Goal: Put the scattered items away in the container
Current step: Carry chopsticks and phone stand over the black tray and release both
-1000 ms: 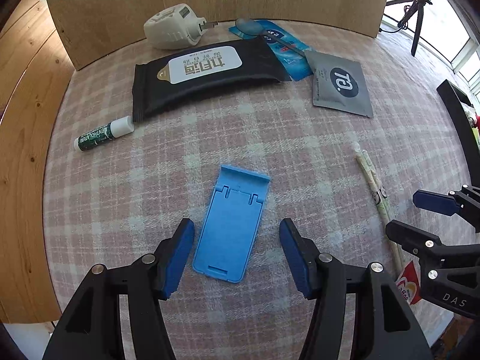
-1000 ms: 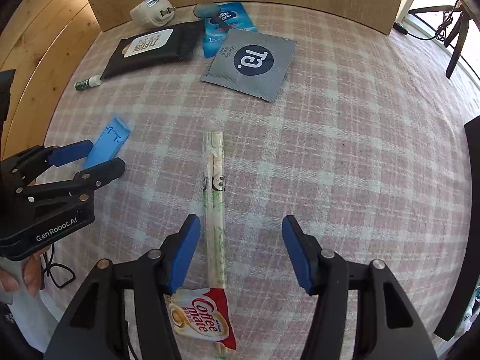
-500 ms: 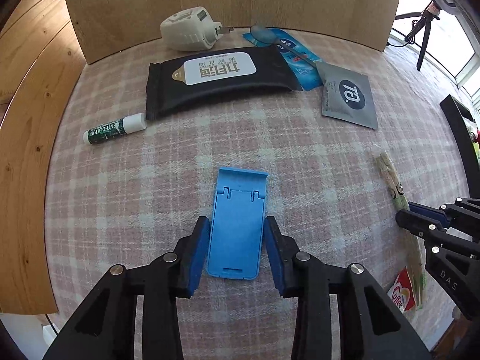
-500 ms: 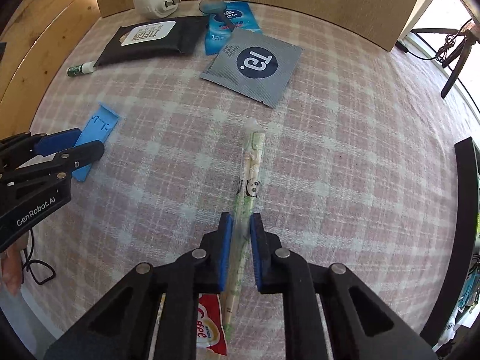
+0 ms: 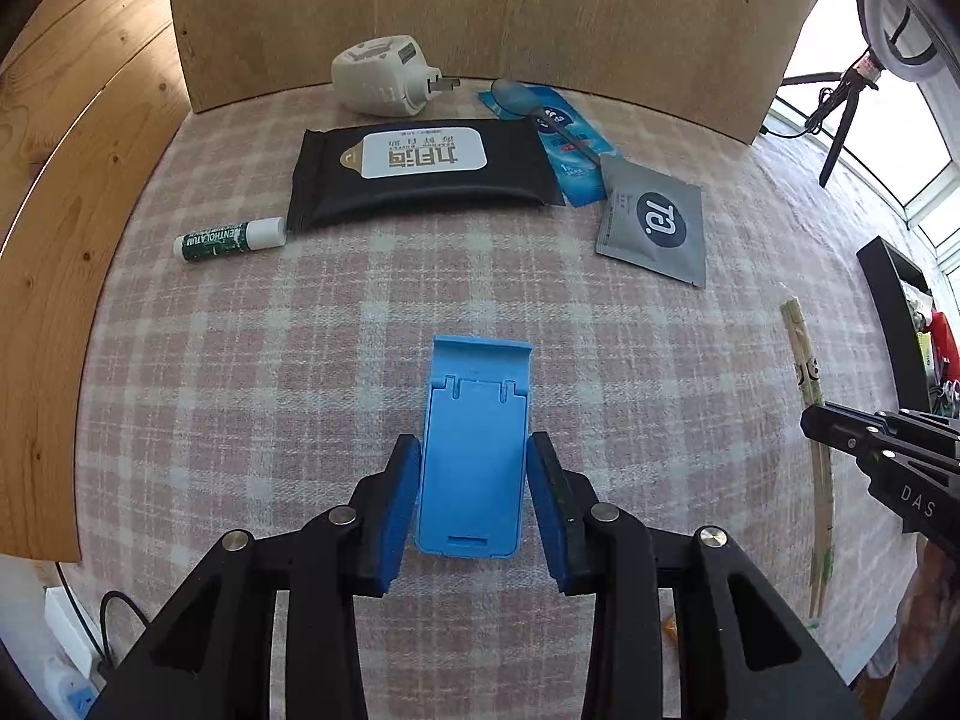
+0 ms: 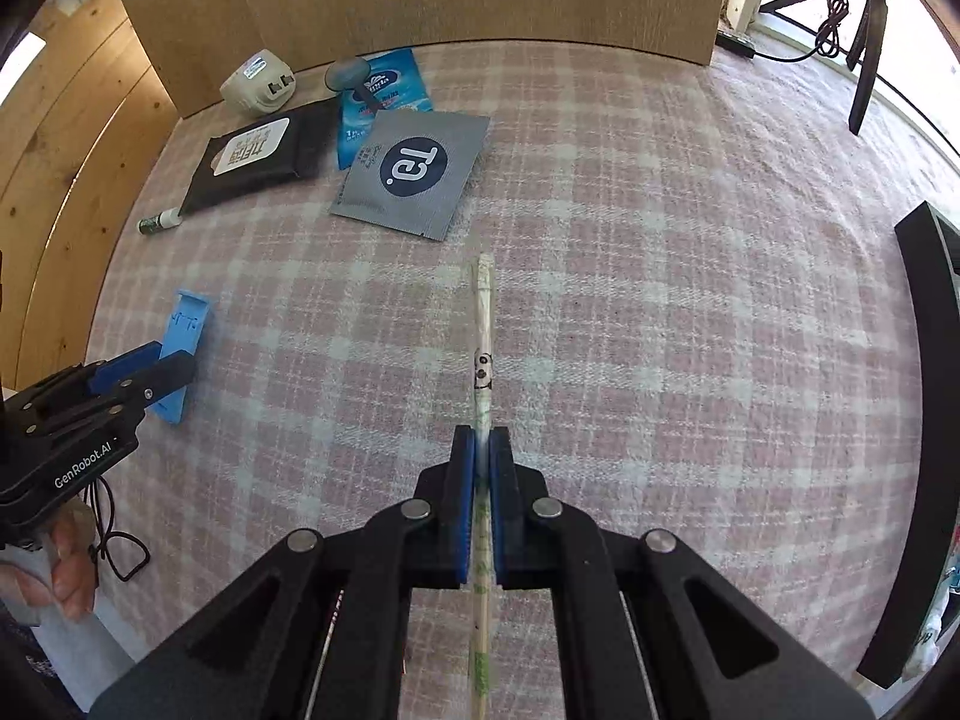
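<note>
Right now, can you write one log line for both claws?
left claw: shut on blue plastic phone stand | right claw: closing on paper-wrapped chopsticks

tabletop (image 5: 300,372): pink plaid cloth
on it: wipes pack (image 5: 420,174), lip balm (image 5: 228,240), plug adapter (image 5: 384,81), grey sachet (image 5: 654,219), blue packet (image 5: 576,144), spoon (image 5: 516,96)

The green-and-white lip balm tube (image 5: 228,240) reads "MENTHOLATUM". The grey sachet (image 5: 654,219) carries a dark circle with "Ta." seen upside down. The left gripper (image 6: 157,373) body bears "GenRobot.AI", and the right gripper (image 5: 819,417) shows "DAS". The black wipes pack (image 5: 420,171) has Chinese characters on its white label, too small to read surely.
</note>
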Motion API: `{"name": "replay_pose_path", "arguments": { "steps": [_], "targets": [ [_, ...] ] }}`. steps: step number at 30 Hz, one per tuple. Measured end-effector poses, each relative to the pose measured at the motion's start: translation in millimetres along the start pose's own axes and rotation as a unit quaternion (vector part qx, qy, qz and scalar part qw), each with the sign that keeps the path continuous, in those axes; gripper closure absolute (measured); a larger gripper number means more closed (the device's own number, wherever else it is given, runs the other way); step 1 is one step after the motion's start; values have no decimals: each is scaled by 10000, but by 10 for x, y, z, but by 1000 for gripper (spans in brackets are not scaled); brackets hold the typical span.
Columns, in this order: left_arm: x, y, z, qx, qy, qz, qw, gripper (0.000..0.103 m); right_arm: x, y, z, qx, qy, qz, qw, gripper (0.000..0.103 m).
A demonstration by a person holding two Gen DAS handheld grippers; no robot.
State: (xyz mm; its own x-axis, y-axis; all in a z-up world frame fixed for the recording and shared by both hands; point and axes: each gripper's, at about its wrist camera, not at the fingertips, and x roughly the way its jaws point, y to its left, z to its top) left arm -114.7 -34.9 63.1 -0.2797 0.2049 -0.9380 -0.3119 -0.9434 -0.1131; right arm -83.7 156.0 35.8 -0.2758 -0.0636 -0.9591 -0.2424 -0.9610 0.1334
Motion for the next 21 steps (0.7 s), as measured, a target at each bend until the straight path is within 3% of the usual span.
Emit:
{"name": "replay_pose_path", "arguments": {
  "steps": [5,12,21],
  "targets": [
    [-132,-308,166,124,-189,-67,9997,69,-203,-214,-18,128,-185,68,9997,98],
    [-296,-892,256,346,-438,-198,9982,69,-458,-812,-16,209,-390,56,9990,98],
    [-421,-2250,352,880,-662,-556,9924,69,-903,-1816,-182,483,-673,13,9966,98]
  ]
}}
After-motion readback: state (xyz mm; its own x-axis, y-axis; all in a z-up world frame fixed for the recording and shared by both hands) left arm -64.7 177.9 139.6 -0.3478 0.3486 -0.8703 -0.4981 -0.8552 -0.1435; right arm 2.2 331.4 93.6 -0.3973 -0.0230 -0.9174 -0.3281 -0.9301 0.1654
